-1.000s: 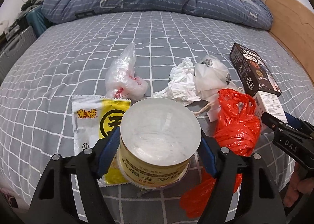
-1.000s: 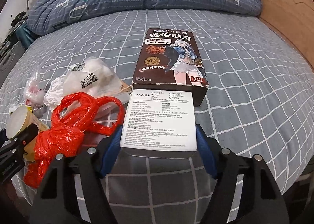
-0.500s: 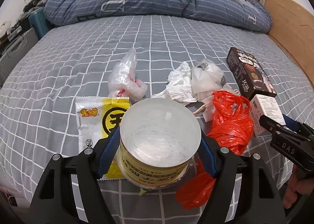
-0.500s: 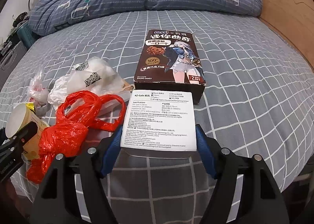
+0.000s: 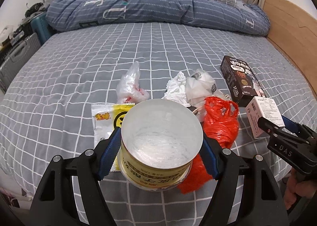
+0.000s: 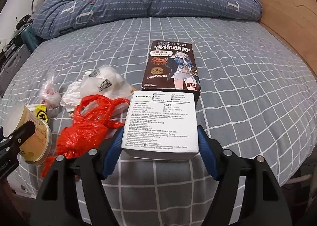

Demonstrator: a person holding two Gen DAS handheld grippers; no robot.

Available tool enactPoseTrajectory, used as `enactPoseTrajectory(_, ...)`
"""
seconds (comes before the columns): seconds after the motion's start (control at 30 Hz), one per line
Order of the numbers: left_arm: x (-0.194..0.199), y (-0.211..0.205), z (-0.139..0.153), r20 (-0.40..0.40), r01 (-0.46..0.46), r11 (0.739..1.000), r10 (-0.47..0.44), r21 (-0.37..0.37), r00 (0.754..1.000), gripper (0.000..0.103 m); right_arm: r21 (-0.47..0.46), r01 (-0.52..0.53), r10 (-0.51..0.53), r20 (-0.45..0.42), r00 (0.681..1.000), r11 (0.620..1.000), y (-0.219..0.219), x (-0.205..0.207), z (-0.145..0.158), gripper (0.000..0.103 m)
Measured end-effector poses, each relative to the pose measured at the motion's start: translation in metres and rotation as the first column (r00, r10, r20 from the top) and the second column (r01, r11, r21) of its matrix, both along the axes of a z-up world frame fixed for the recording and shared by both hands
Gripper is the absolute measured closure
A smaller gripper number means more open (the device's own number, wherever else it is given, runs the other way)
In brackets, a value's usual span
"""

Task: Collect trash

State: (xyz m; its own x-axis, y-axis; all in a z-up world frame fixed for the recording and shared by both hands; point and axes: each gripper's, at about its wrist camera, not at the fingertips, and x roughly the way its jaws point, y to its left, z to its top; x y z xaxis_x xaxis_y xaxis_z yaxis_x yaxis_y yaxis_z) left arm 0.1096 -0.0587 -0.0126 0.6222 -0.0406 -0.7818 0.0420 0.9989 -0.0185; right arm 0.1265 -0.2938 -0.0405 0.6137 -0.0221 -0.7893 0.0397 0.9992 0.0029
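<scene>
My left tongs (image 5: 161, 147) clamp a yellow can (image 5: 158, 142), silver end up. My right tongs (image 6: 159, 142) clamp a white box (image 6: 161, 121); only this view shows its printed label.

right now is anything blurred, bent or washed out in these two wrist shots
Left wrist view: strong fisheye bowing of the bed sheet grid, dark vignette corners, soft glare on the yellow tub base held by the left gripper. Right wrist view: same bowing, yet the white box print in the right gripper stays sharp; no motion blur.
</scene>
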Motion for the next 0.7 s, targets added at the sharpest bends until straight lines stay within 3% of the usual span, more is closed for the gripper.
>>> enactPoseTrajectory(0.7,-0.041,0.001,0.030,0.026,-0.007,1.000,0.007,-0.004,1.000,0.031,0.002,0.013,-0.013,0.042,0.999,1.000,0.000,-0.046,0.034,0.035)
